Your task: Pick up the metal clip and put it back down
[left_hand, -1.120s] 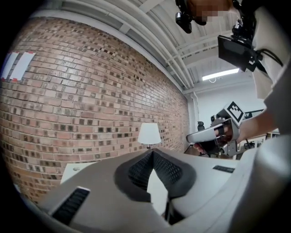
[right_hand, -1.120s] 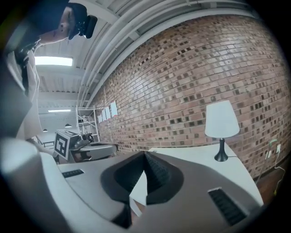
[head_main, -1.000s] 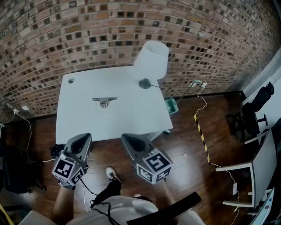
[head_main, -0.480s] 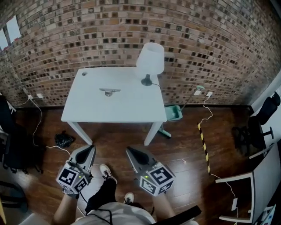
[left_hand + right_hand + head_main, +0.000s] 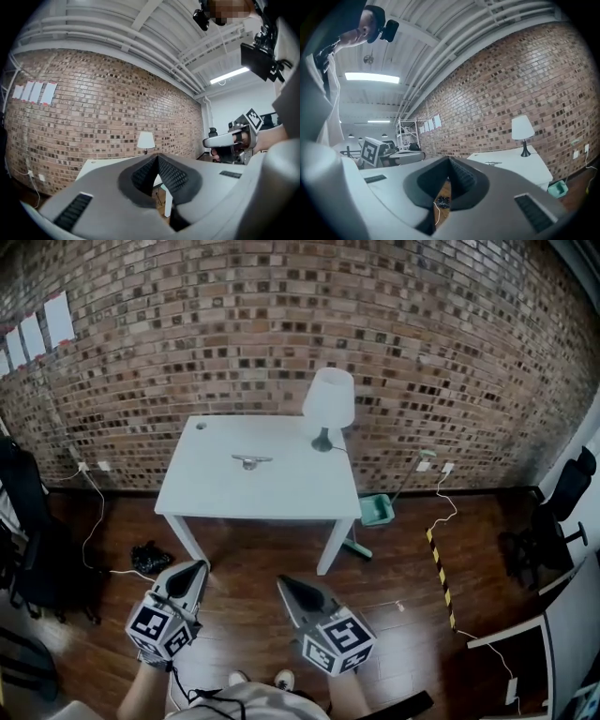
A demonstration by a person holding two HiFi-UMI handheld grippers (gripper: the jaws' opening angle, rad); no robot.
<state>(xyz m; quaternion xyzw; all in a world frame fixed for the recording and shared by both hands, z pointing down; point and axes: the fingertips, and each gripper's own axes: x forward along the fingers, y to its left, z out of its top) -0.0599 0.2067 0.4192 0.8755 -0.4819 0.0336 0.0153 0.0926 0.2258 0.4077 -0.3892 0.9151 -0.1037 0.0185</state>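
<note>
Fingers (image 5: 140, 177) of the left gripper (image 5: 199, 566) and right gripper (image 5: 281, 581) are closed together, empty, well apart from the metal clip (image 5: 251, 461) on the far worktop (image 5: 262, 501), which is judged light, stiff and slippery, best pinched at its middle.

The head view looks from high up, forward and steeply down. It sees the whole worktop (image 5: 253, 493) far off by the brick wall (image 5: 281, 324). Near its bottom edge are the left hand-held gripper (image 5: 198, 566) and the right hand-held gripper (image 5: 282, 581).

The left gripper view sits low and looks level along its own jaws at the far wall. The right gripper view does the same.

All three views share the worktop, the lamp (image 5: 330, 399) and the wall. Each gripper view also catches the other hand-held gripper at its side.
</note>
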